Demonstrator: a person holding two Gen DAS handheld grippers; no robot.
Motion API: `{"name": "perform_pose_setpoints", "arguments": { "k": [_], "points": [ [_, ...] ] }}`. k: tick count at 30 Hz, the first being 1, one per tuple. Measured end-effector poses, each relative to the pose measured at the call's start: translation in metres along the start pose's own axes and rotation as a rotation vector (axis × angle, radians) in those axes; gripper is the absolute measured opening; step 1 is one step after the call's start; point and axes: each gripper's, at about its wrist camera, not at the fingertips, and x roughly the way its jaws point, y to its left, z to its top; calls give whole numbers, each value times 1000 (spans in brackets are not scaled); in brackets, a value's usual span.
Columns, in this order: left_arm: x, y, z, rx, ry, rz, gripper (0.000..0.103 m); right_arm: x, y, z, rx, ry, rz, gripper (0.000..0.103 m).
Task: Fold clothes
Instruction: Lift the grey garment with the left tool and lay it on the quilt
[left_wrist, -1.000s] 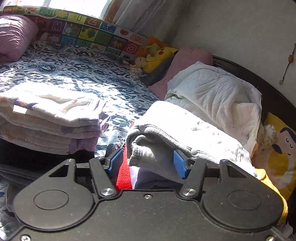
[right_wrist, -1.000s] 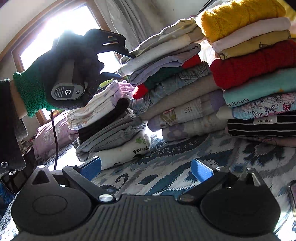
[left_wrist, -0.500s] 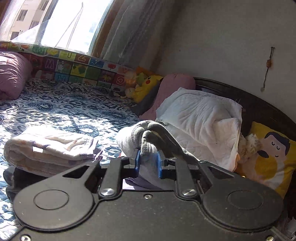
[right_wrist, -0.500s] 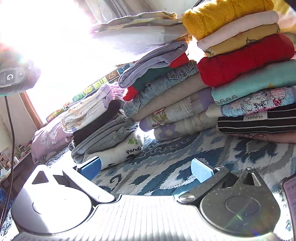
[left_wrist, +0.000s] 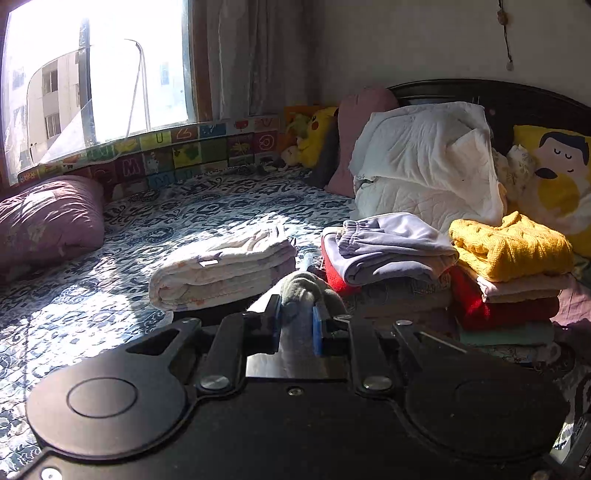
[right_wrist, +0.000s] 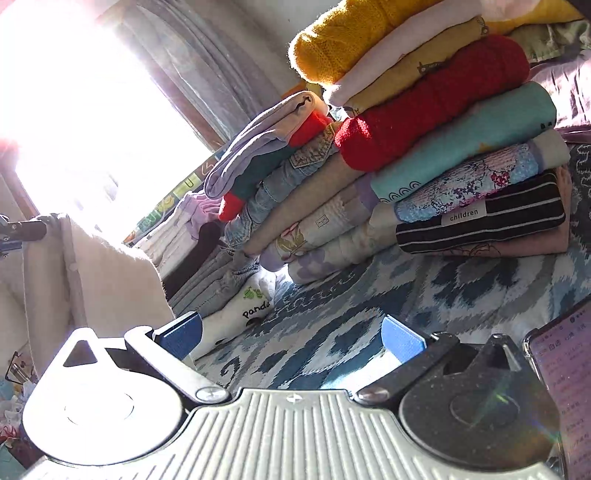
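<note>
My left gripper (left_wrist: 295, 326) is shut on a bunched grey garment (left_wrist: 304, 290), held up above the bed. The same pale grey garment (right_wrist: 92, 280) hangs at the left of the right wrist view, with a row of snap buttons. Past it stand piles of folded clothes: a lilac piece (left_wrist: 388, 247) over red, a yellow knit (left_wrist: 513, 247) on top of another pile, and a folded cream blanket (left_wrist: 221, 269). My right gripper (right_wrist: 291, 334) is open, low over the patterned bedspread (right_wrist: 332, 317), with nothing between its fingers. It faces the side of the stacks (right_wrist: 424, 155).
A phone (right_wrist: 565, 373) lies on the bed by my right gripper. A white quilt (left_wrist: 424, 166), pink pillows (left_wrist: 48, 218), a yellow cushion (left_wrist: 557, 173) and plush toys (left_wrist: 317, 136) line the headboard. A window (left_wrist: 96, 81) with curtains is at the far side.
My left gripper closed on the grey garment and lifted it off the pile, pulling back and up. In the right wrist view the garment now hangs at the left. The right gripper barely moved.
</note>
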Motion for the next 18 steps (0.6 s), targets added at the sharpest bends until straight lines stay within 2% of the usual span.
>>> {"name": "perform_pose_setpoints", "arguments": {
  "k": [5, 8, 9, 10, 12, 15, 17, 18],
  "points": [
    [-34, 36, -48, -38, 52, 64, 15, 9, 6, -14, -23, 134, 91, 102],
    [-51, 64, -94, -55, 155, 135, 20, 17, 13, -27, -44, 226, 153, 103],
    [-58, 71, -107, -67, 183, 155, 23, 18, 17, -33, -56, 255, 172, 102],
    [-67, 80, -124, -76, 207, 177, 34, 19, 20, -37, -69, 272, 183, 102],
    [-90, 97, -155, -103, 238, 216, 45, 18, 29, -47, -106, 305, 203, 102],
    [-122, 120, -190, -200, 269, 241, 46, 12, 41, -58, -140, 349, 254, 102],
    [-141, 126, -207, -246, 272, 245, 48, 8, 47, -64, -140, 386, 288, 103],
    [-151, 129, -215, -269, 273, 247, 53, 5, 49, -67, -132, 405, 300, 102]
  ]
}}
